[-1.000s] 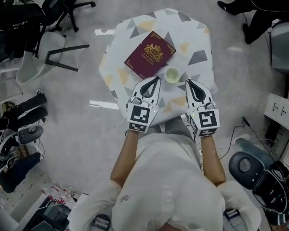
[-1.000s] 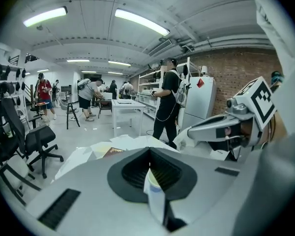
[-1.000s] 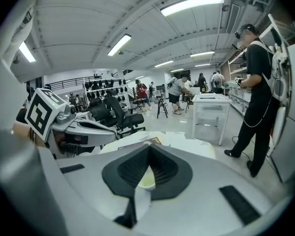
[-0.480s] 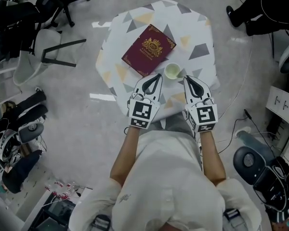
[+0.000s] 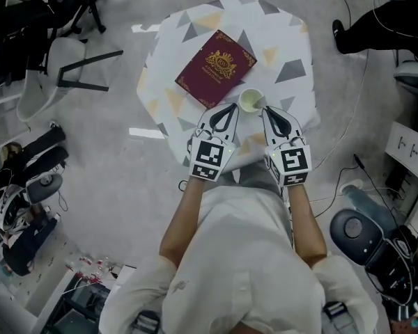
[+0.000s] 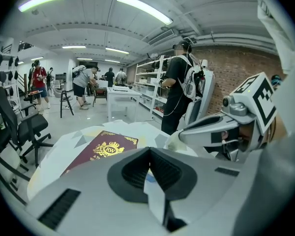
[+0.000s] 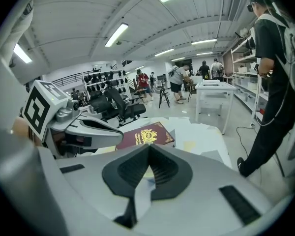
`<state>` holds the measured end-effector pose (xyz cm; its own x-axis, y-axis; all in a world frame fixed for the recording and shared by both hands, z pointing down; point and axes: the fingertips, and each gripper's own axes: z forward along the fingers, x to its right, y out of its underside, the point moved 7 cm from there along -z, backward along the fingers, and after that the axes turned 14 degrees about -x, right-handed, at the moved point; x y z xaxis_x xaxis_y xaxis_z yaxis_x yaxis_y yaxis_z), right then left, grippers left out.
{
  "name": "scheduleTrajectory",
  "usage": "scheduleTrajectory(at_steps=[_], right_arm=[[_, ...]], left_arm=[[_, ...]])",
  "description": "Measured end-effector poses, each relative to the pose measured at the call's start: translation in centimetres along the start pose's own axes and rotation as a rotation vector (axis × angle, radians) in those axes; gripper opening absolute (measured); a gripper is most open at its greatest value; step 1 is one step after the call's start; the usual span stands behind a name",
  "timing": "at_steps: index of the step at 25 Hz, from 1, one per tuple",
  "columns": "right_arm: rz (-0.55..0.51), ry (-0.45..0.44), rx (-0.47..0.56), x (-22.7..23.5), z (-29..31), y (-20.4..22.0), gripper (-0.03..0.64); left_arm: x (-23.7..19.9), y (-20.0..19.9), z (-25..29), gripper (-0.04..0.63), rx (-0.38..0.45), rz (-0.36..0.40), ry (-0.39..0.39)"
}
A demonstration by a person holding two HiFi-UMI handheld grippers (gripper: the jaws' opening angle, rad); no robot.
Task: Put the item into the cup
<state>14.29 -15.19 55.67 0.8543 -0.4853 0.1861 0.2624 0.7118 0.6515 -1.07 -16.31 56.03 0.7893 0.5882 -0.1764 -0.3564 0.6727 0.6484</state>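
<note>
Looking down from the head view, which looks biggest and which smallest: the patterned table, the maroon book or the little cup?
Largest: patterned table
Middle: maroon book
Smallest: cup
The book and cup both sit on the table, so nearness hardly skews this.

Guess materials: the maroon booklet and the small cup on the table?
Maroon booklet: looks like leatherette or coated card, matte, with a gold-foil crest and border. Cup: pale and smooth with an even rim, likely ceramic or plastic; can't tell which.
</note>
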Motion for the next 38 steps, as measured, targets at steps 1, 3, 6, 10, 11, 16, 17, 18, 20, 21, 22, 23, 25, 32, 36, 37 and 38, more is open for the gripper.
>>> scheduleTrajectory(at_steps=[1, 3, 6, 10, 11, 16, 17, 18, 20, 21, 22, 23, 25, 32, 36, 37, 38], right_arm=[[-0.002, -0.004, -0.007, -0.1, 0.2, 0.1, 0.006], [-0.007, -0.012, -0.018, -0.2, 0.6, 0.4, 0.006], [-0.010, -0.020, -0.033, -0.3, 1.2, 0.7, 0.005], [-0.015, -0.028, -0.054, -0.4, 2.1, 1.2, 0.005], [-0.017, -0.029, -0.061, -0.4, 2.4, 1.3, 0.006], [-0.024, -0.035, -0.089, -0.3, 3.4, 1.8, 0.006], [-0.025, -0.037, -0.093, -0.3, 3.6, 1.9, 0.006], [-0.026, -0.038, -0.098, -0.3, 3.8, 1.9, 0.006], [-0.028, -0.038, -0.107, -0.3, 4.2, 2.1, 0.006], [-0.028, -0.039, -0.111, -0.3, 4.3, 2.1, 0.006], [-0.029, -0.039, -0.114, -0.3, 4.5, 2.1, 0.006], [-0.029, -0.040, -0.118, -0.3, 4.6, 2.2, 0.006], [-0.032, -0.041, -0.127, -0.2, 4.9, 2.2, 0.006], [-0.037, -0.038, -0.157, -0.3, 5.8, 2.3, 0.006], [-0.044, -0.035, -0.173, -0.3, 6.2, 2.3, 0.006], [-0.047, -0.033, -0.182, -0.3, 6.3, 2.4, 0.006], [-0.048, -0.031, -0.192, -0.3, 6.5, 2.5, 0.006]], left_arm=[[0.0, 0.1, 0.1, 0.014, -0.004, -0.001, 0.002], [0.0, 0.4, 0.4, 0.014, -0.013, -0.002, 0.007], [0.0, 0.6, 0.8, 0.014, -0.023, -0.005, 0.012], [-0.1, 1.0, 1.4, 0.014, -0.035, -0.008, 0.018], [-0.1, 1.1, 1.6, 0.014, -0.039, -0.008, 0.020], [0.0, 1.4, 2.2, 0.014, -0.052, -0.010, 0.032], [0.0, 1.5, 2.3, 0.014, -0.054, -0.010, 0.034], [0.0, 1.5, 2.3, 0.014, -0.055, -0.010, 0.036], [0.0, 1.5, 2.5, 0.014, -0.056, -0.009, 0.041], [0.0, 1.6, 2.6, 0.014, -0.057, -0.009, 0.043], [0.0, 1.5, 2.6, 0.014, -0.058, -0.007, 0.046], [0.0, 1.5, 2.7, 0.014, -0.060, -0.006, 0.048], [0.0, 1.5, 2.8, 0.014, -0.063, -0.004, 0.052], [0.1, 1.5, 3.1, 0.014, -0.066, -0.001, 0.063], [0.1, 1.4, 3.0, 0.014, -0.066, 0.002, 0.065], [0.1, 1.4, 2.9, 0.014, -0.066, 0.002, 0.065], [0.1, 1.4, 2.9, 0.014, -0.066, 0.002, 0.064]])
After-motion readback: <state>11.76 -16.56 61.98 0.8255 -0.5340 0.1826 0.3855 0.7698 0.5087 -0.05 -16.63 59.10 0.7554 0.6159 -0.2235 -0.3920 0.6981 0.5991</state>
